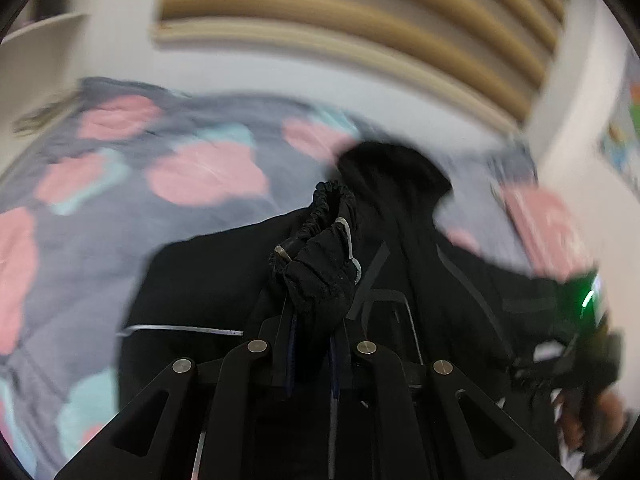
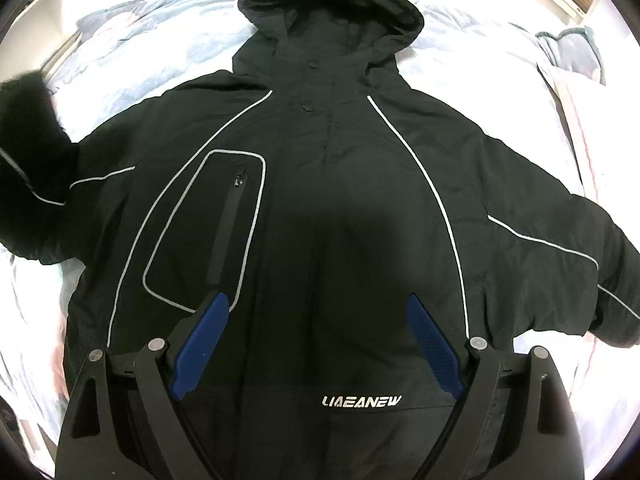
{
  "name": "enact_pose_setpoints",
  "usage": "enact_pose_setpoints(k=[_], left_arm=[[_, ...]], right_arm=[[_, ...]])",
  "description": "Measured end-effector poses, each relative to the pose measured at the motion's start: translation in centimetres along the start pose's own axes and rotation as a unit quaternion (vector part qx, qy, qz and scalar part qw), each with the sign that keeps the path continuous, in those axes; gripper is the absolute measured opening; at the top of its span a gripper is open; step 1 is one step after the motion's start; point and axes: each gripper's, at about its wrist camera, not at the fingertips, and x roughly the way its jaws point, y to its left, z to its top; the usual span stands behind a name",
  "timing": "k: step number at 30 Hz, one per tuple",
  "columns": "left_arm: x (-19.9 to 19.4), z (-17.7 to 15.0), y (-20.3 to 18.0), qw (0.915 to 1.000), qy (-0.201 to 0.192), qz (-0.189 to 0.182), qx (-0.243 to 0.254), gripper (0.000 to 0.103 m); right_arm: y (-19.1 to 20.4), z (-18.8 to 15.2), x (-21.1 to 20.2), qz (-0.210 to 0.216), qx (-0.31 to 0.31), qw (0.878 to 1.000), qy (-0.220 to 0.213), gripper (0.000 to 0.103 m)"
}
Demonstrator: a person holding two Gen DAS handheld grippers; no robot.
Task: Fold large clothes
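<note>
Left gripper (image 1: 312, 316): pinched tight on the elastic cuff (image 1: 320, 256) of a sleeve, bunched between its fingers.
Right gripper (image 2: 318, 312): jaws spread wide, gripping nothing, above the jacket's lower front.
Jacket (image 2: 320, 184): black, hooded, spread front-up on the bed (image 2: 460, 32); hood at the far end.
Bedding: floral quilt (image 1: 120, 200) left of the jacket.

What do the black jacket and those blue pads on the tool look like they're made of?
The jacket looks like a matte woven synthetic shell, probably nylon or polyester, going by its fine crinkles and puffed sleeves; its grey piping may be reflective. The blue pads look like ribbed rubber, though they could be soft plastic.
</note>
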Motion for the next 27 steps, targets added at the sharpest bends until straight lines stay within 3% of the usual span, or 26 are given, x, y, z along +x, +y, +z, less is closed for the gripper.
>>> enact_pose_setpoints(k=[5,8,12,17,23,27], left_arm=[[11.2,-4.4,-1.2,0.9928,0.118,0.011,0.017,0.012],[12.9,-6.1,0.1,0.9898,0.142,-0.004,-0.010,0.014],[11.7,-5.5,1.2,0.9884,0.142,-0.031,-0.044,0.016],[9.2,-4.9,3.8,0.9763,0.158,-0.093,-0.116,0.019],[5.1,-6.3,5.7,0.9711,0.147,-0.114,-0.150,0.021],[4.0,-7.2,6.0,0.9696,0.147,-0.124,-0.150,0.021]], right_arm=[[0.7,0.1,0.7,0.003,-0.010,1.000,0.004,0.092],[1.8,0.2,1.3,0.004,-0.027,1.000,0.005,0.092],[3.7,0.8,1.8,0.018,-0.047,0.999,0.003,0.092],[7.0,2.6,1.6,0.075,-0.059,0.995,-0.007,0.092],[10.6,4.3,2.6,0.128,-0.067,0.989,0.004,0.092],[11.8,3.8,3.3,0.142,-0.068,0.987,0.018,0.092]])
